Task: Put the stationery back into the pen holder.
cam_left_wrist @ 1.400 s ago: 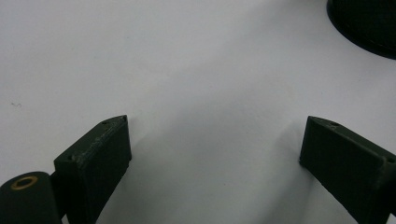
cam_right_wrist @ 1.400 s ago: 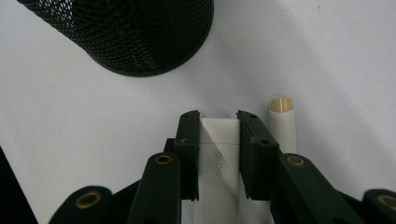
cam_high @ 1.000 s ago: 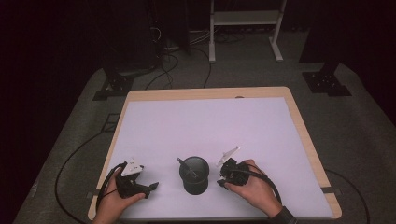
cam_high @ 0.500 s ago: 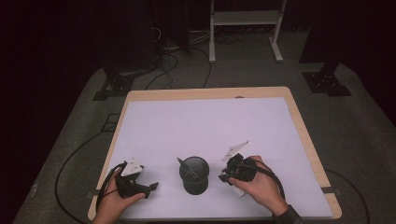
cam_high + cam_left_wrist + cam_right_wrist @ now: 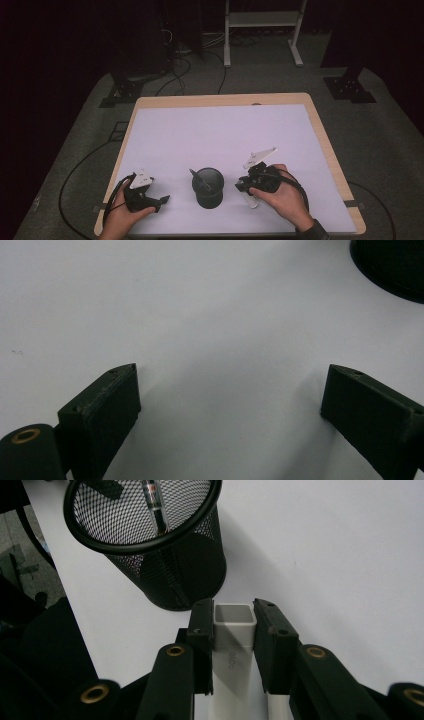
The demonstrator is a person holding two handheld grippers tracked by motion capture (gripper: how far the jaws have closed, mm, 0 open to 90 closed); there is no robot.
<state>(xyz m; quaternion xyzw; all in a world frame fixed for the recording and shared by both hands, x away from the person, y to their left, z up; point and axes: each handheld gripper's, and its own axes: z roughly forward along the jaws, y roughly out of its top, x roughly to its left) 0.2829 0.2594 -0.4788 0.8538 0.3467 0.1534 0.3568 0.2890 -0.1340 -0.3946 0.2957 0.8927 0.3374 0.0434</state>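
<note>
A person works at a white-topped table (image 5: 225,125) with a gripper in each hand. The right gripper (image 5: 233,617) is clenched on a white square tube (image 5: 231,645), its open hollow end just past the jaw tips. Just ahead of that end, slightly to the jaws' left in the right gripper view, stands a black mesh pen cup (image 5: 150,540) with a pen (image 5: 152,505) leaning inside. The left gripper (image 5: 227,390) rests released, jaws wide apart over bare tabletop, the cup's base beyond its right jaw
</note>
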